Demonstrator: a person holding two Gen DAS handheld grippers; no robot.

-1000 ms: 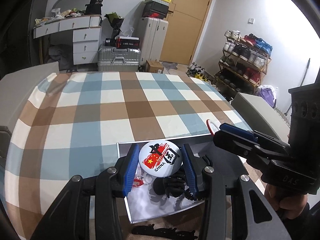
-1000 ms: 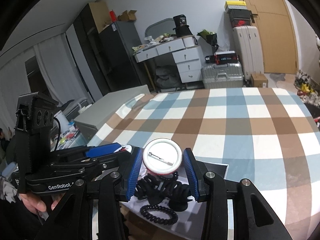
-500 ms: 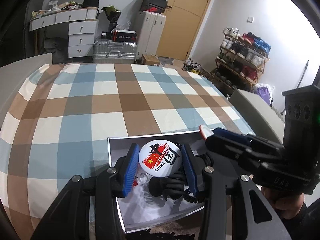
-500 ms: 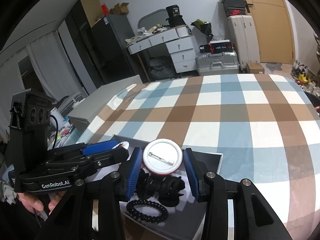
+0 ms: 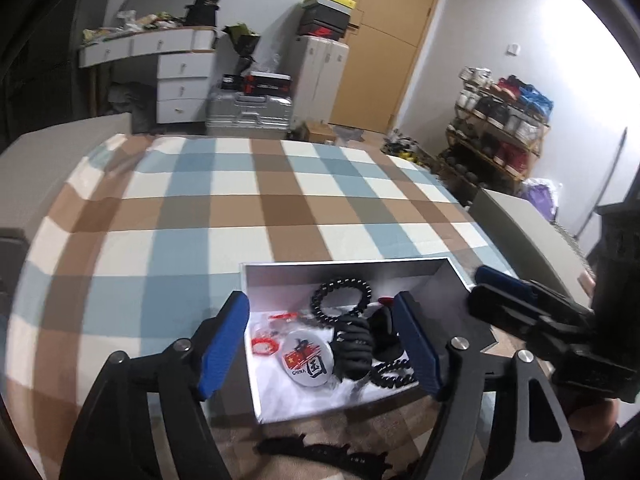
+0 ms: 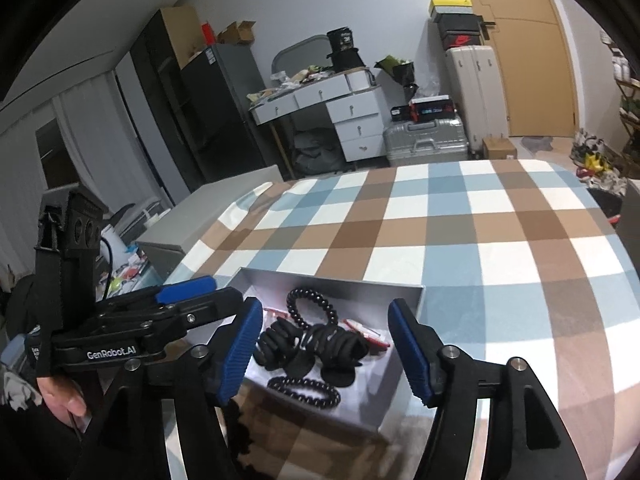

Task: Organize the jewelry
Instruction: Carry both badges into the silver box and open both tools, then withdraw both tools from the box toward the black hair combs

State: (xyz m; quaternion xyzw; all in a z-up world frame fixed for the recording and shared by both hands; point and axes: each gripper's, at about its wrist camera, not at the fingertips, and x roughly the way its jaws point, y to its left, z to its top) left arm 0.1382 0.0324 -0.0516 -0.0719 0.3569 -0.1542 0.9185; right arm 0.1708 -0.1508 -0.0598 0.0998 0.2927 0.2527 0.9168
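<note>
A shallow grey box [image 5: 344, 270] sits on the checked tablecloth near the front edge; it also shows in the right wrist view [image 6: 328, 280]. In it lie a round white China-flag badge [image 5: 306, 358], a black bead bracelet [image 5: 341, 300], black hair clips [image 5: 356, 346], a black spiral hair tie [image 6: 304, 391] and small red pieces [image 5: 264, 344]. My left gripper [image 5: 320, 348] is open and empty above the box. My right gripper [image 6: 326, 348] is open and empty above the box from the other side.
The checked tablecloth [image 5: 248, 208] covers the table. A black clip [image 5: 320, 454] lies on the cloth in front of the box. Beyond the table stand drawers, suitcases [image 5: 248, 116], a shoe rack [image 5: 500, 128] and a door.
Both grippers opened. The left let go of the China badge, which now lies in the box. The right let go of its white badge, no longer in view.
</note>
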